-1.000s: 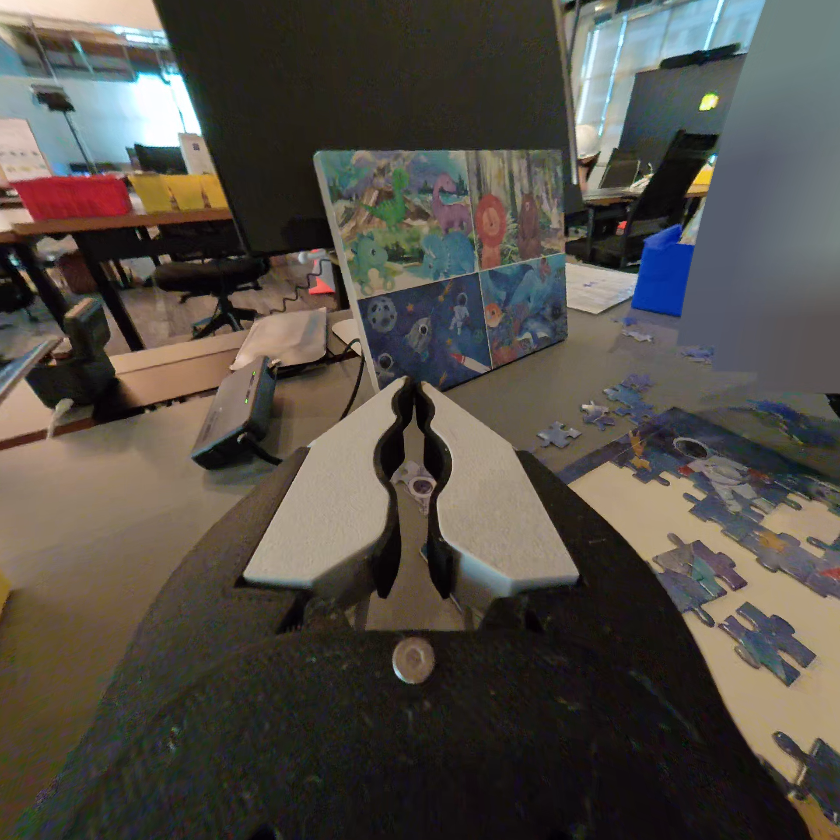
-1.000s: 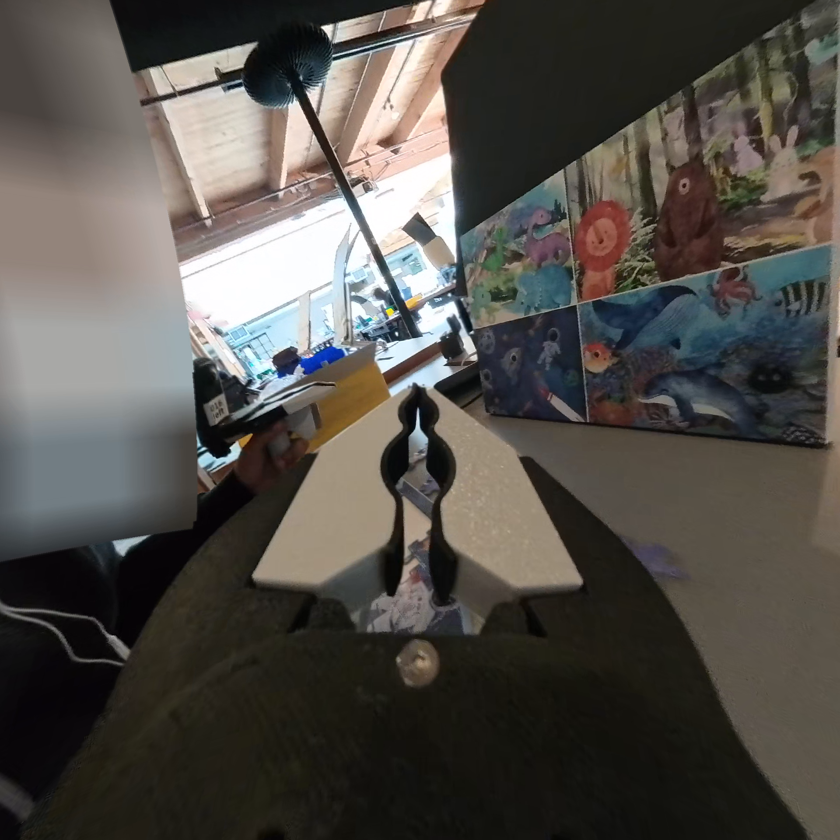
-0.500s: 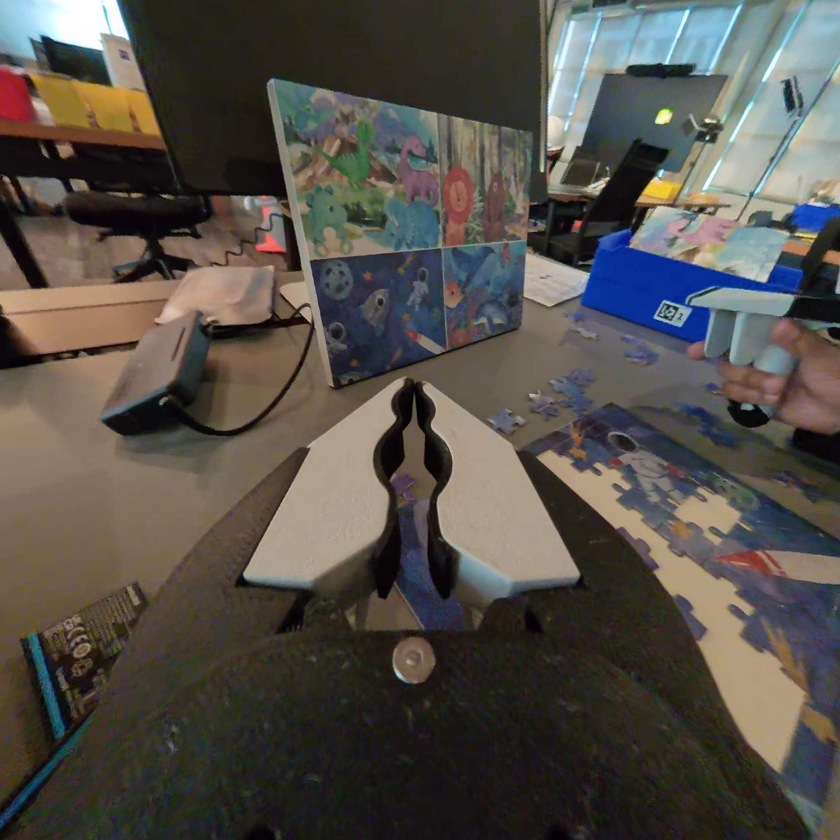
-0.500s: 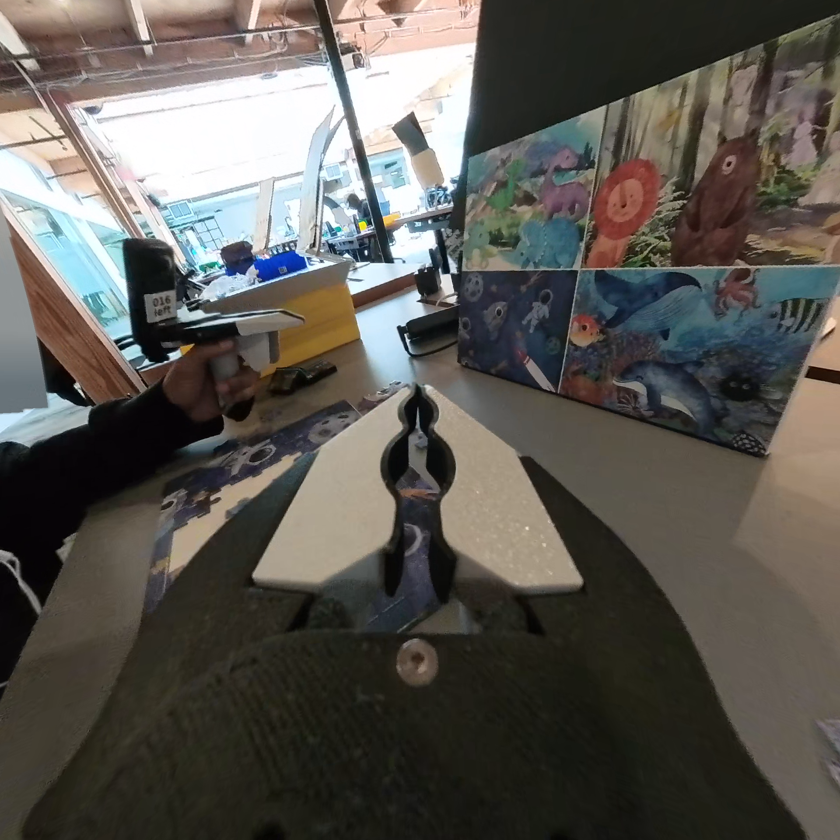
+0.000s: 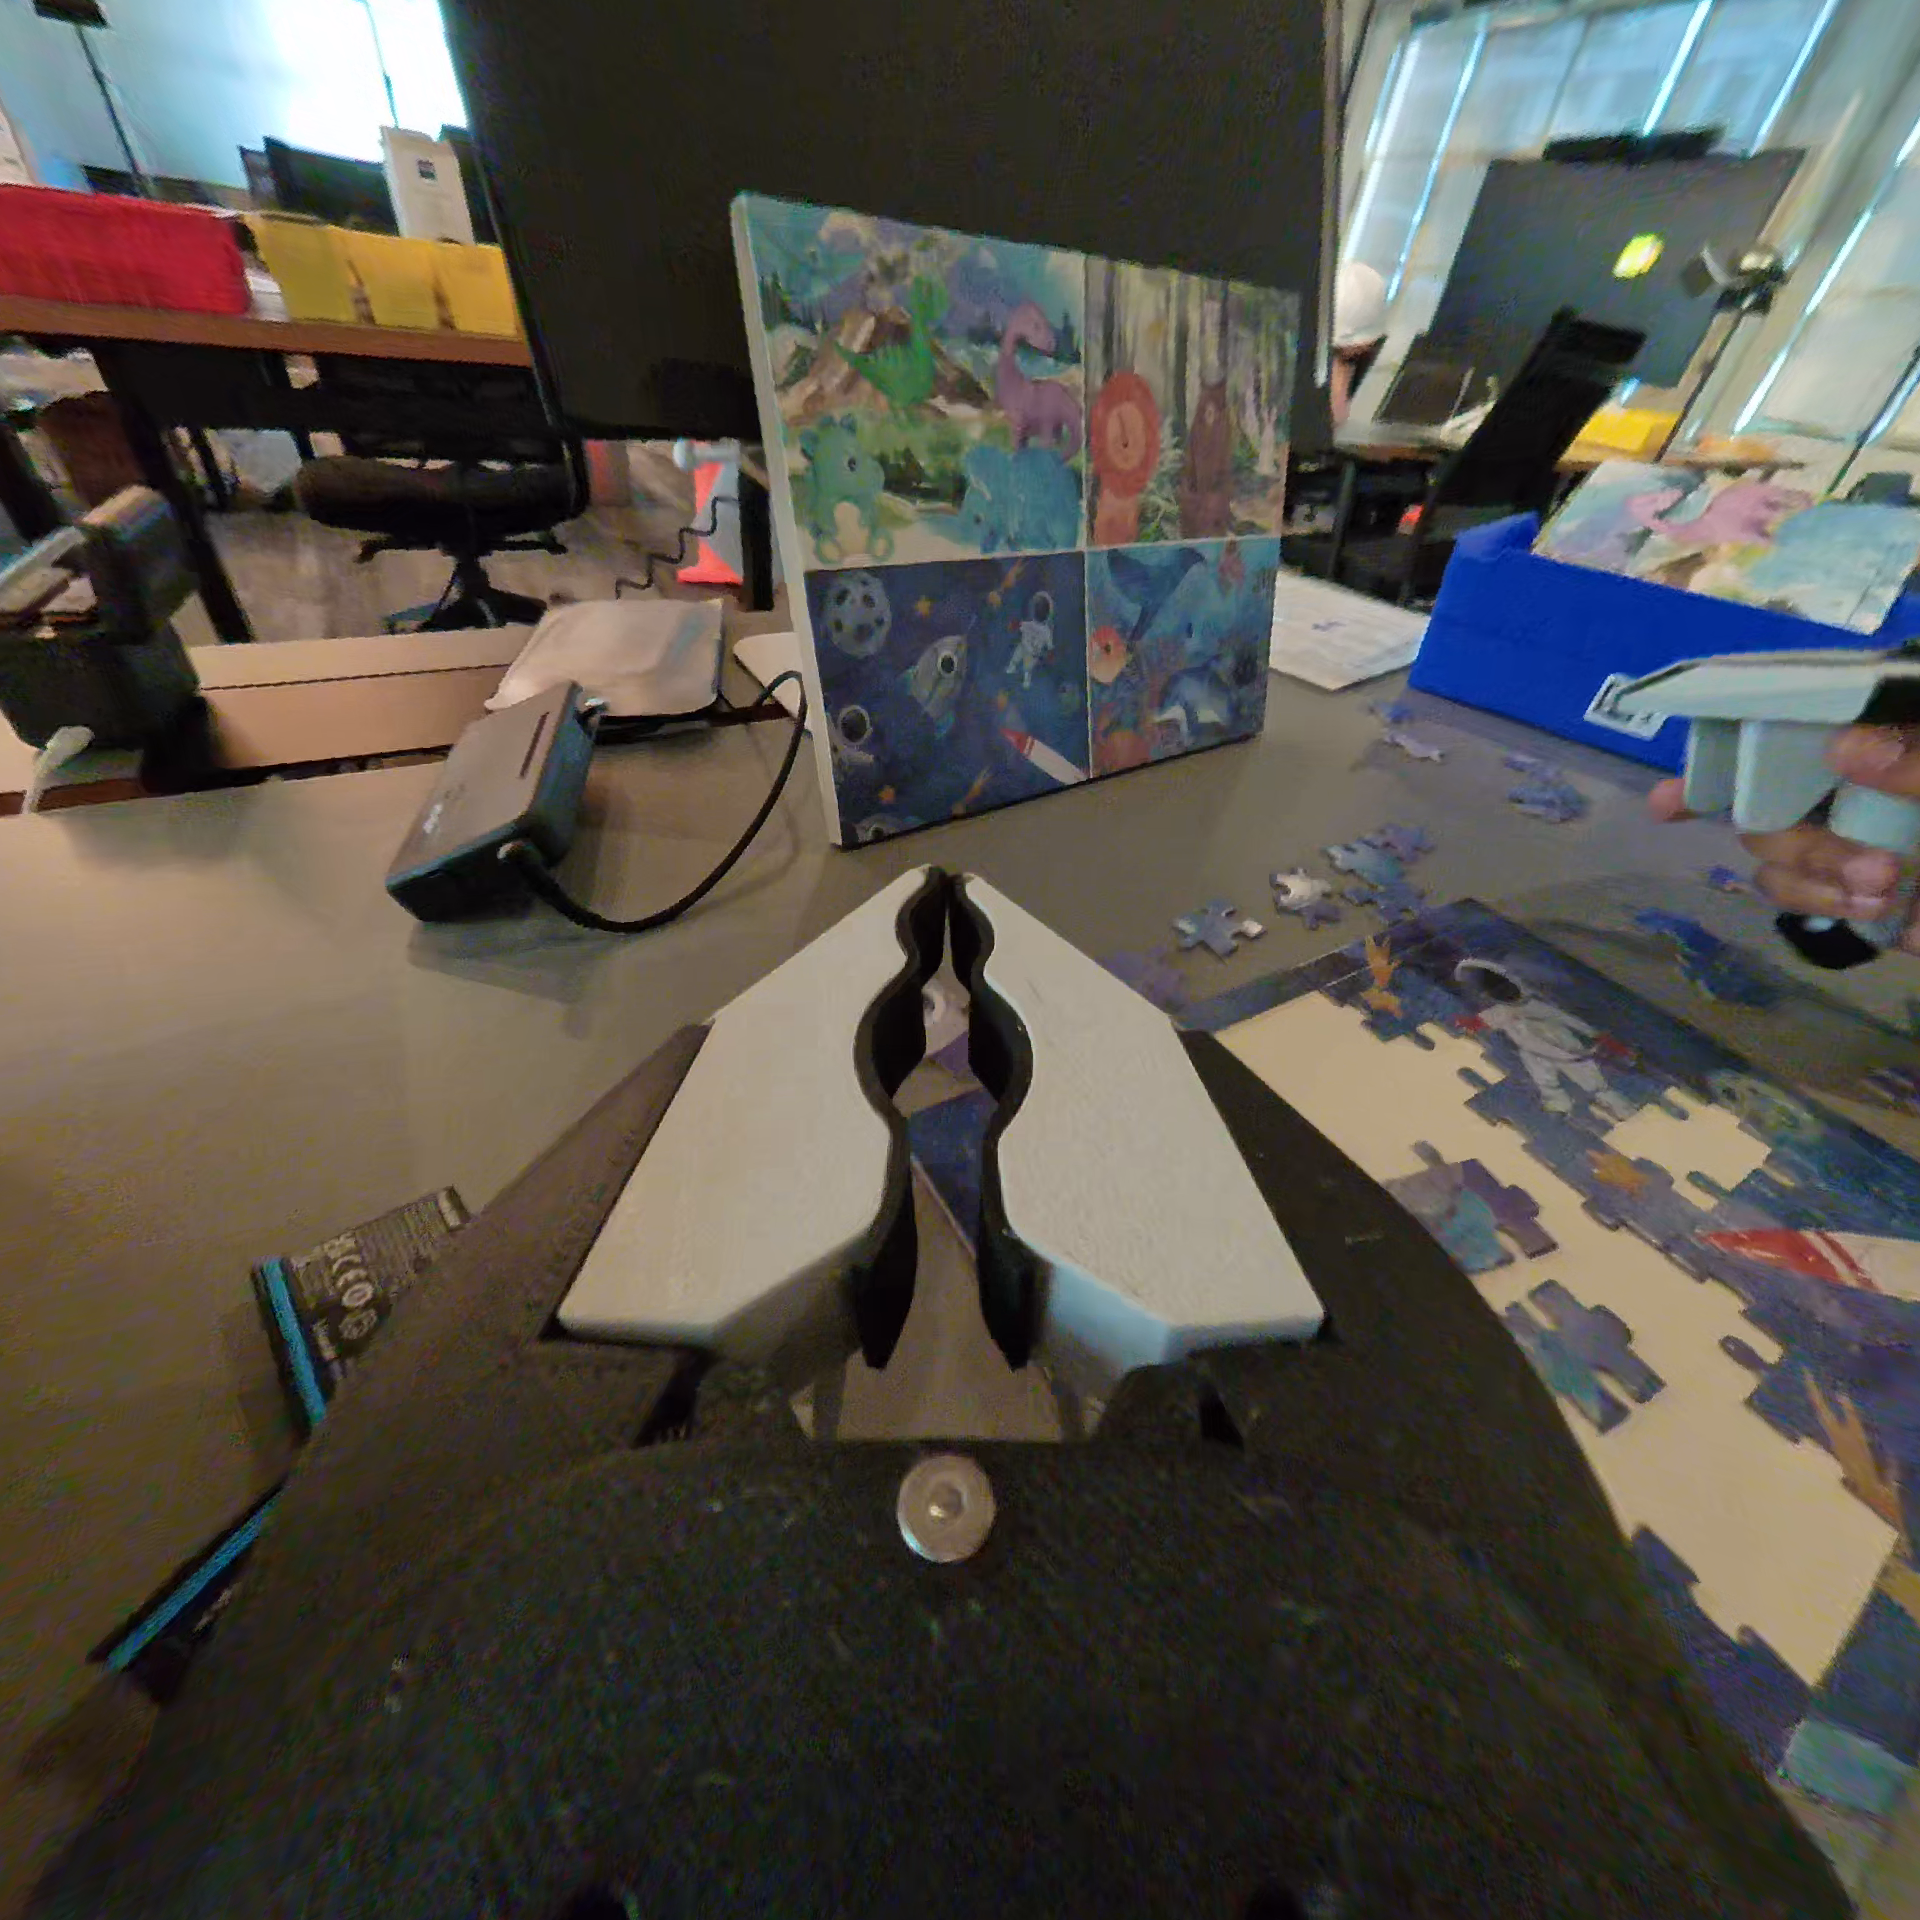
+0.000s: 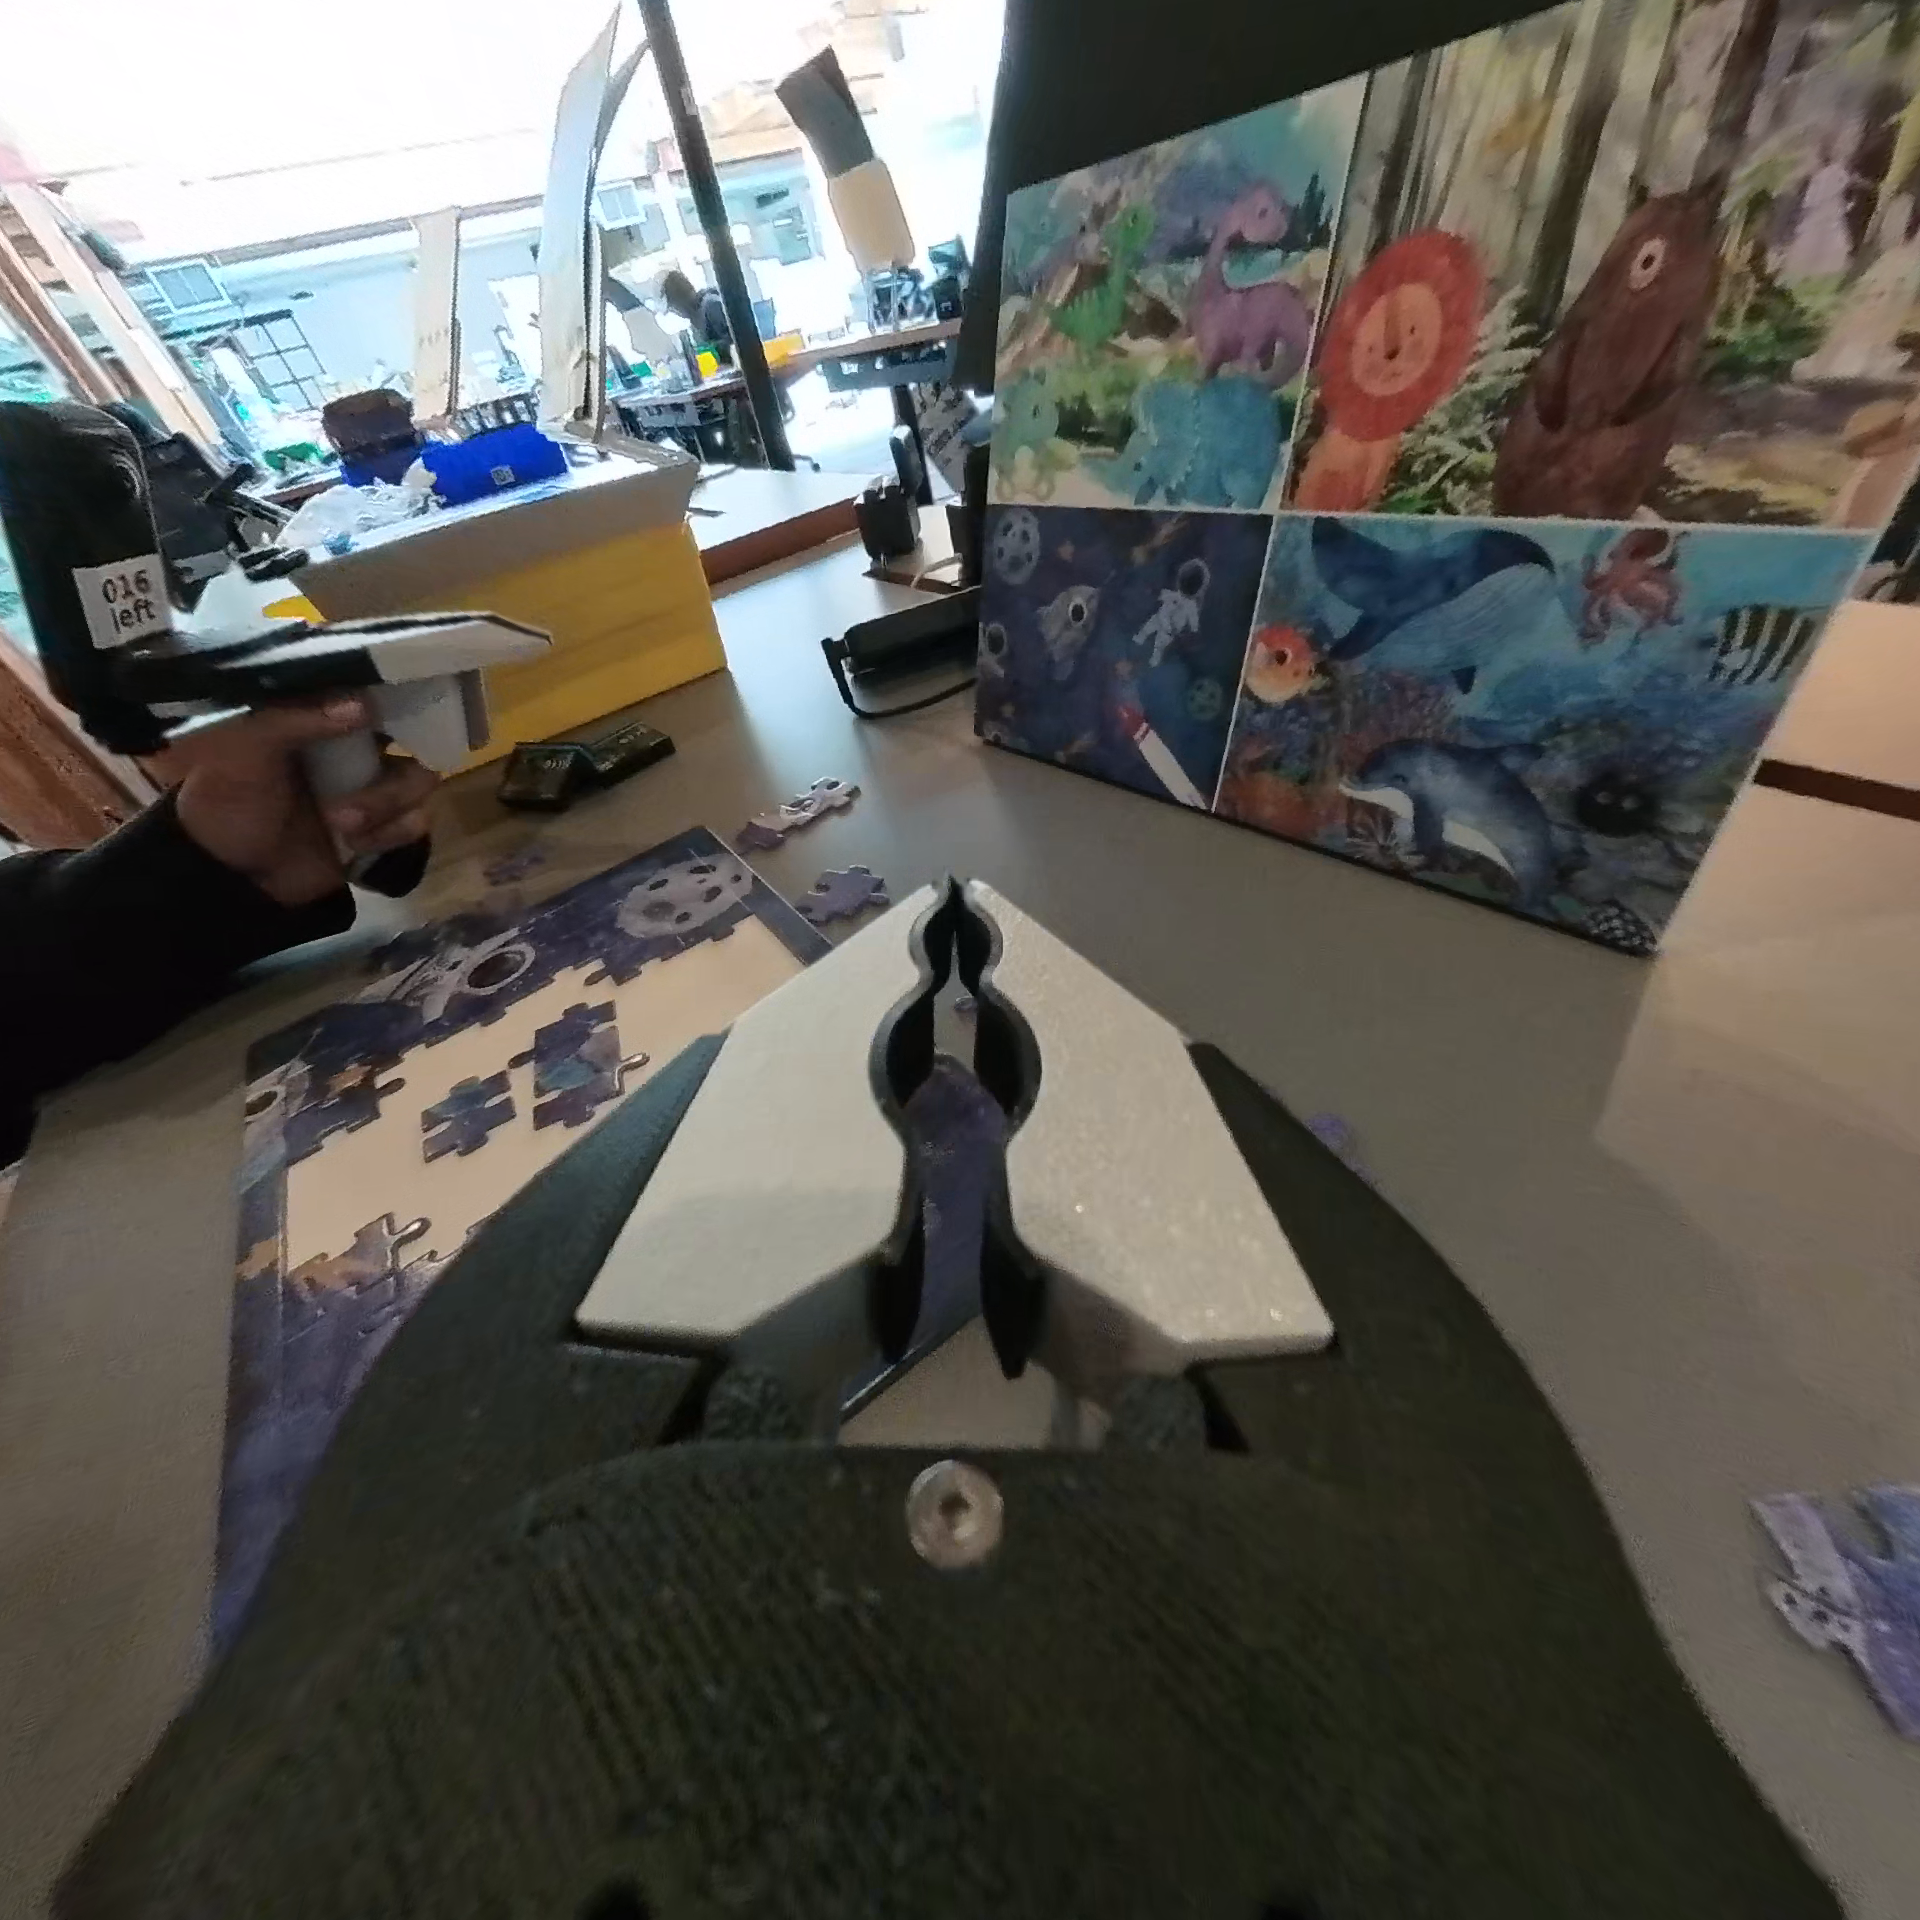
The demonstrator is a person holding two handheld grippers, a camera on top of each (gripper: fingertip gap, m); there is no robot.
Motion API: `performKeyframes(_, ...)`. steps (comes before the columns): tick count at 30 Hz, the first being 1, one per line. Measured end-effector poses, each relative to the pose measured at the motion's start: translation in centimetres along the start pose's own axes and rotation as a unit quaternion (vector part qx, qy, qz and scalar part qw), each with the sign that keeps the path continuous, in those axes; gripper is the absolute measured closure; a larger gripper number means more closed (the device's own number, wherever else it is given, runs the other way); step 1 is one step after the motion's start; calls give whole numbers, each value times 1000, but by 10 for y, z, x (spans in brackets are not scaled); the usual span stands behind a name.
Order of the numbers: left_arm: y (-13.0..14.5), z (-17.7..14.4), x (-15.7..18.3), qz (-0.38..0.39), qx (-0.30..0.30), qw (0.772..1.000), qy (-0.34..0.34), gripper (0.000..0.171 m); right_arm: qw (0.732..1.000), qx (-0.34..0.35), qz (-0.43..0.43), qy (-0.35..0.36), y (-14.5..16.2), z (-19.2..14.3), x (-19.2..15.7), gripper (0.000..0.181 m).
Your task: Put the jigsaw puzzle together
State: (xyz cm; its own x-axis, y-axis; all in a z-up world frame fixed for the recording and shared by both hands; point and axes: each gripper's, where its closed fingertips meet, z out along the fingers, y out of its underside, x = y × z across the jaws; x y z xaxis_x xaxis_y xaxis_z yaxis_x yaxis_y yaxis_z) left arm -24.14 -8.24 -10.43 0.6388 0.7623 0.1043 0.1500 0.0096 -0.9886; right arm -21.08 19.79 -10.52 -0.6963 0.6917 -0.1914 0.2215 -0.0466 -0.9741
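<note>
A space-themed jigsaw puzzle in its tray (image 5: 1351,1070) lies on the grey table, its border and upper band assembled and the cream middle partly bare. It also shows in the right wrist view (image 6: 343,1174). Loose pieces (image 5: 1216,925) lie beyond its far corner, and more show in the right wrist view (image 6: 847,894). My left gripper (image 5: 948,883) is shut and empty above the tray's left corner. My right gripper (image 6: 961,894) is shut and empty above the tray's right edge. Each gripper appears hand-held in the other's view: the right gripper (image 5: 1766,707) and the left gripper (image 6: 416,644).
The picture box (image 5: 1039,520) stands upright behind the puzzle in front of a black monitor (image 5: 883,156). A black device with a cable (image 5: 488,790) and a black-and-blue pack (image 5: 332,1288) lie left. A blue bin (image 5: 1558,634) stands at back right. More pieces (image 6: 1849,1600) lie at near right.
The right gripper's view has tilted down from the ceiling to the table and puzzle. The left gripper has swung over the tray's corner. Both stay shut.
</note>
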Motion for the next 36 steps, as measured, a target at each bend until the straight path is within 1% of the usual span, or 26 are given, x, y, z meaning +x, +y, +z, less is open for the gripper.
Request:
performKeyframes(4, 18, 4, 3, 15, -53, 998, 0, 171, 1000, -3, 5, -6, 2, 2, -2, 181)
performKeyframes(7, 50, 12, 7, -18, -143, 989, 19, 160, 1000, -12, 0, 3, 6, 4, -1, 181)
performKeyframes(8, 55, 14, 8, -35, -159, 986, 25, 157, 1000, -18, -3, 7, 8, 4, -1, 181)
performKeyframes(12, 62, 14, -2, -65, -183, 981, 14, 153, 999, -30, -12, 13, 12, 6, -1, 181)
performKeyframes(14, 59, 10, -4, -76, -191, 979, 15, 153, 999, -34, -16, 14, 13, 6, -1, 181)
performKeyframes(15, 56, 7, 1, -87, -201, 975, 37, 153, 999, -36, -18, 16, 14, 7, -1, 181)
performKeyframes(16, 56, 2, 14, -102, -221, 967, 81, 157, 999, -38, -21, 18, 15, 7, 0, 181)
performKeyframes(17, 57, -5, 28, -116, -248, 953, 131, 159, 999, -39, -24, 20, 15, 7, 0, 181)
performKeyframes(18, 61, -14, 38, -122, -281, 937, 165, 153, 999, -39, -26, 21, 15, 7, 0, 181)
performKeyframes(19, 66, -22, 42, -113, -312, 926, 182, 152, 999, -38, -28, 21, 15, 7, 0, 181)
performKeyframes(20, 71, -28, 42, -92, -336, 920, 182, 158, 999, -38, -30, 20, 15, 8, -1, 181)
performKeyframes(21, 76, -32, 41, -64, -352, 917, 175, 169, 999, -38, -32, 20, 15, 8, -2, 181)
performKeyframes(22, 79, -36, 39, -40, -364, 916, 164, 171, 998, -39, -36, 20, 15, 8, -3, 181)
performKeyframes(24, 82, -41, 37, -17, -382, 911, 151, 171, 998, -41, -45, 23, 16, 9, -4, 181)
performKeyframes(28, 91, -46, 28, 1, -411, 903, 127, 171, 997, -38, -53, 31, 14, 8, -2, 181)
performKeyframes(34, 118, -50, 32, 20, -466, 874, 136, 171, 998, -21, -43, 38, 11, 6, 5, 181)
performKeyframes(36, 119, -47, 36, 25, -464, 874, 140, 171, 999, -17, -33, 36, 12, 6, 8, 181)
